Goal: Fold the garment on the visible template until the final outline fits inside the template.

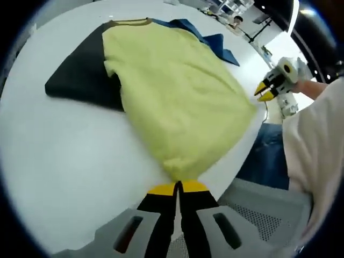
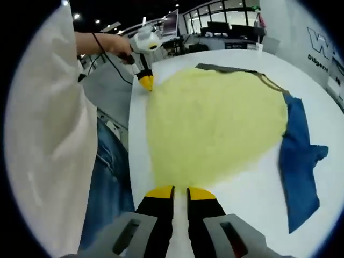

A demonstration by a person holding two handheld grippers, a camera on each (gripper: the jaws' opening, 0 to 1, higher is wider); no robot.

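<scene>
Your left gripper (image 1: 178, 188) has its yellow-tipped fingers pressed together on the near hem corner of the yellow garment (image 1: 177, 97), right at the worktop (image 1: 70, 156) edge. In the right gripper view, your right gripper (image 2: 180, 192) sits at the other hem corner, fingers nearly together with a thin gap; the tips reach the hem edge, but I can't tell if cloth is pinched.

Garment lies flat on the white worktop, long axis running away from you: hem at the near edge, dark-trimmed collar (image 1: 129, 22) at the far end. Dark sleeve (image 1: 83, 75) sticks out to one side in the left gripper view; blue sleeve (image 2: 298, 156) spreads out to the other side in the right gripper view.

Each gripper shows in the other's view, just off the worktop edge by the hem. Your white sleeve (image 2: 51, 134) and jeans (image 2: 107, 177) sit beside the worktop. Desks and monitors (image 2: 226, 32) far behind.
</scene>
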